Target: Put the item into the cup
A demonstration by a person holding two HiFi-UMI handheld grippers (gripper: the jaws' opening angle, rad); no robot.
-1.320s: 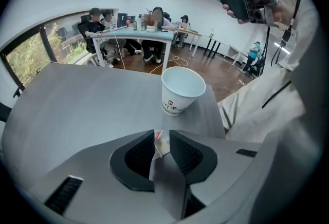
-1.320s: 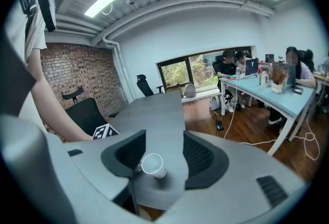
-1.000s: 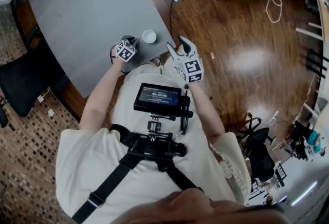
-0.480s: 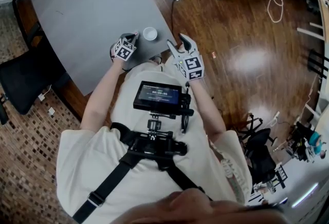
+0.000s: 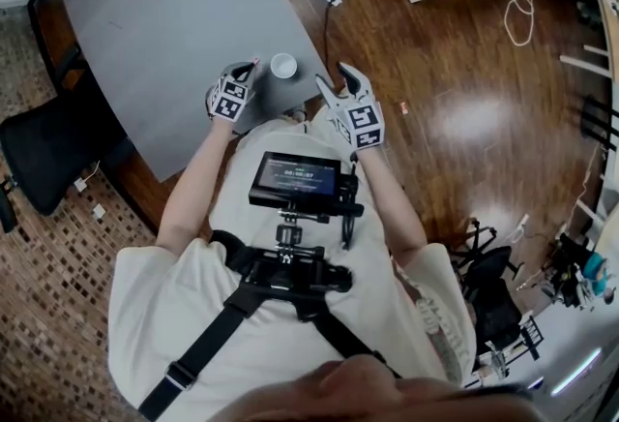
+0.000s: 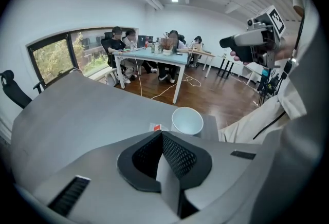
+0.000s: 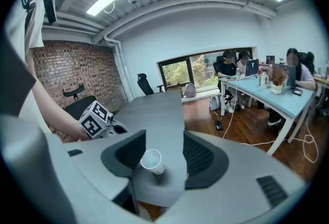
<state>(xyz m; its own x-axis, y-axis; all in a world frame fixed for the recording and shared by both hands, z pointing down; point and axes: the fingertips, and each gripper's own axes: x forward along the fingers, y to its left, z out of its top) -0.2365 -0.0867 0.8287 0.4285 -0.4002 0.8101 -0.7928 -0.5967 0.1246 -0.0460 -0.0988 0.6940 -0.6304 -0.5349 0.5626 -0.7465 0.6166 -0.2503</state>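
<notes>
Cup (image 6: 187,120) looks empty; item (image 6: 156,127) lies just beside it at bench (image 5: 164,14) near corner. Left gripper (image 6: 161,134) jaws pressed together at item's edge (pinched? unclear). Right gripper (image 7: 164,138) jaws apart, empty.

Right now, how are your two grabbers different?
The left gripper has its jaws shut together, while the right gripper has its jaws wide apart and holds nothing. The left gripper is over the grey table, close beside the white cup. The right gripper is off the table's corner, above the wood floor. Both point toward the cup.
</notes>
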